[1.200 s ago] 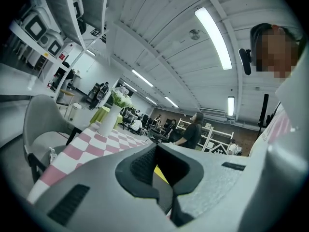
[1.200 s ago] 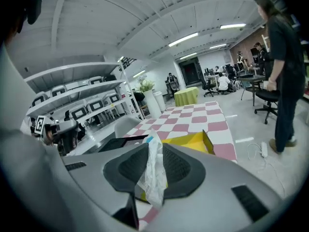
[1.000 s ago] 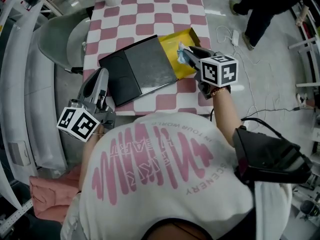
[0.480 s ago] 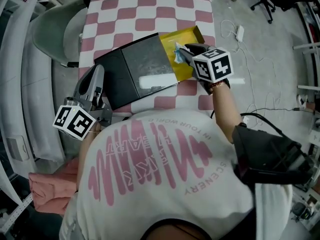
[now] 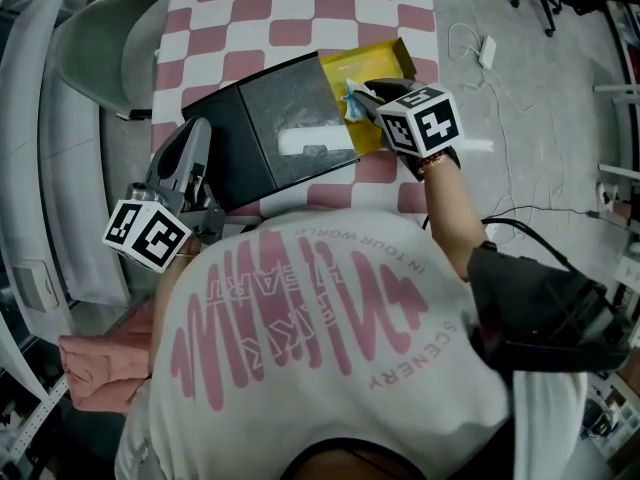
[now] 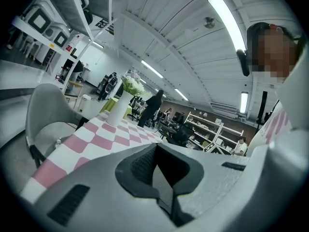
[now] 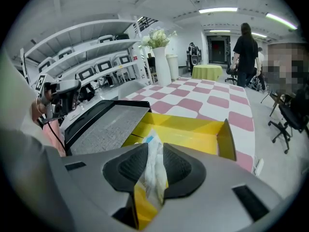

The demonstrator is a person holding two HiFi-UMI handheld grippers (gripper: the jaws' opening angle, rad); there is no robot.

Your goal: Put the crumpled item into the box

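Observation:
A crumpled white, yellow and blue wrapper is pinched between the pads of my right gripper. In the head view the right gripper holds the wrapper over the near left part of the open yellow box. The box's yellow floor lies just beyond the jaws, with nothing else showing in it. The box's black lid lies flat to its left. My left gripper hangs off the table's near left edge with its fingers together and nothing in them.
The checkered table runs away from me, with a white vase of flowers at its far end. A grey chair stands at the left. A cable and adapter lie on the floor to the right. A person stands far off.
My right gripper has sunk lower over the yellow box and tilted further down, still holding the wrapper. The left gripper has dropped a little beside the table's edge.

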